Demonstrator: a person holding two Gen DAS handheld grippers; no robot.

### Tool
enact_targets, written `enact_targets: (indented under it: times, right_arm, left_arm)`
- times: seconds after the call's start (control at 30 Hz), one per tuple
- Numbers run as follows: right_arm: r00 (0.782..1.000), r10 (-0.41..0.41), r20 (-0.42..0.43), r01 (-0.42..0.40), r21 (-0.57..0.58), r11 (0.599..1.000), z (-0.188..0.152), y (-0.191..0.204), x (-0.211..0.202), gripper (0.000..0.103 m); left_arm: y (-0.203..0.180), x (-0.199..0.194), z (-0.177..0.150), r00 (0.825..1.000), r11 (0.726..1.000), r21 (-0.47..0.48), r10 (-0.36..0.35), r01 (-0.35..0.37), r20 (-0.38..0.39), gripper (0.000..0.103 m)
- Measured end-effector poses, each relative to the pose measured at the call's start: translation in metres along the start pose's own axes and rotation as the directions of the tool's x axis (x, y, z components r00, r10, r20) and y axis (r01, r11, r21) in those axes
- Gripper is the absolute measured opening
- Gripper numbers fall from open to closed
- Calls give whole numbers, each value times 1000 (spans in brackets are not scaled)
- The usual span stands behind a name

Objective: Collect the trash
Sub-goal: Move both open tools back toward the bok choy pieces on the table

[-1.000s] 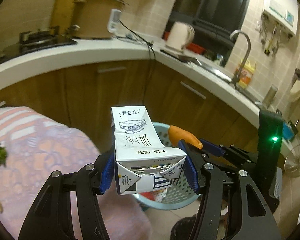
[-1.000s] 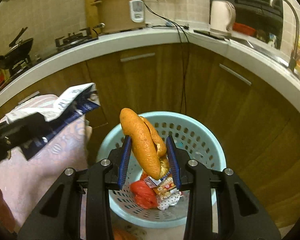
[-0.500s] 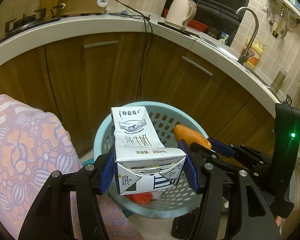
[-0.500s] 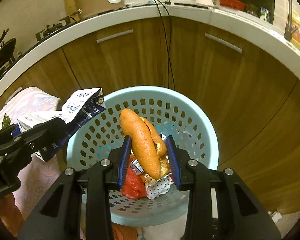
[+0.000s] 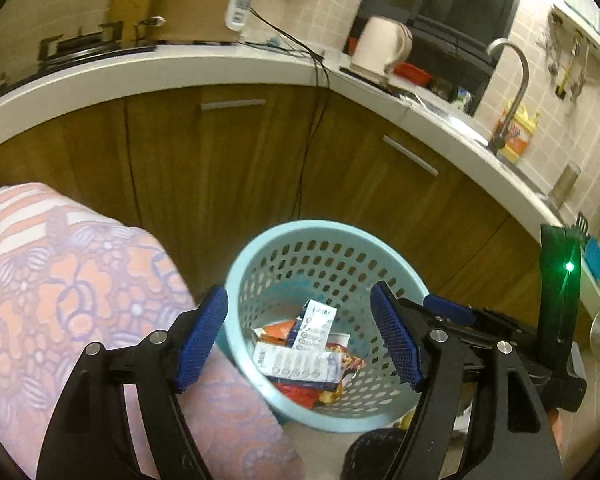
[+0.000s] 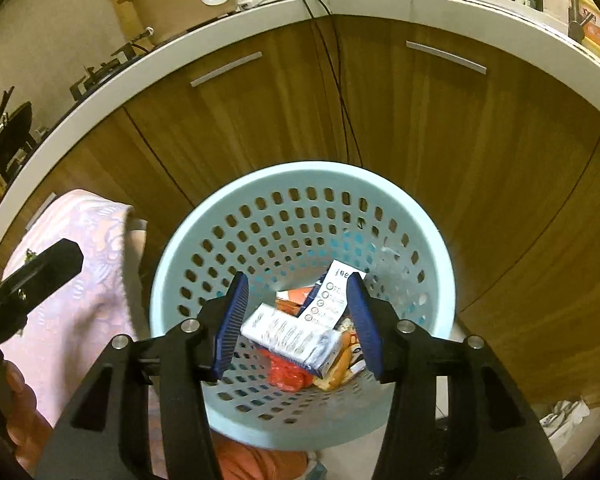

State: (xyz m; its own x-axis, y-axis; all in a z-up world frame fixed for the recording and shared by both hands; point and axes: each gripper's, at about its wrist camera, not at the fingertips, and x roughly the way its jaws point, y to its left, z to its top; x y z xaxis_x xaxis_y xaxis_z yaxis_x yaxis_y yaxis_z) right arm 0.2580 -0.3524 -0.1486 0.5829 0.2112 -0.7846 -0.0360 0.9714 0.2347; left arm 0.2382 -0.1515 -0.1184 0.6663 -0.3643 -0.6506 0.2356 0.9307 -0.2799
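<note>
A light blue perforated basket (image 5: 328, 236) (image 6: 300, 176) stands on the floor by the wooden cabinets. The white milk carton (image 5: 300, 358) (image 6: 296, 338) lies inside it on red and orange wrappers, with the orange bread (image 6: 338, 364) beside it. My left gripper (image 5: 300, 336) is open and empty above the basket's near rim. My right gripper (image 6: 298, 320) is open and empty directly over the basket. In the left wrist view the right gripper's body (image 5: 500, 320) shows at the right.
A table with a pink floral cloth (image 5: 80, 280) (image 6: 80, 248) stands left of the basket. Curved wooden cabinets (image 6: 420, 120) under a white counter (image 5: 180, 68) lie behind. A black cable (image 6: 340, 80) hangs down the cabinet. A kettle (image 5: 380, 48) and faucet (image 5: 512, 80) are on the counter.
Both grippers opened. The milk carton dropped from the left gripper and the bread from the right gripper into the basket.
</note>
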Motion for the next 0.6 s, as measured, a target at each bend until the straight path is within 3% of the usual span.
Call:
enact_targets:
  times: [0.23,0.37,0.53,0.6]
  right_arm:
    - [997,17,70,-10,-93,996,5,45,-27,48]
    - [994,52,100,-36,-149,988,2,75,-39,48]
    - [992,85,91,-63,-224,973,-7,117,-38,48]
    - [991,99,86,-74,-257,963,-12,135,-38,48]
  left_arm:
    - [21,-39,-4,997,998,-44,52,-49,54,72]
    - [48,-76,-7,986,987,-101,135,-125,100,72]
    - [95,-128,-13,957,956,-191,250,-221,146,72]
    - [111,-148,-14,934,937,-201,320,-287,158,72]
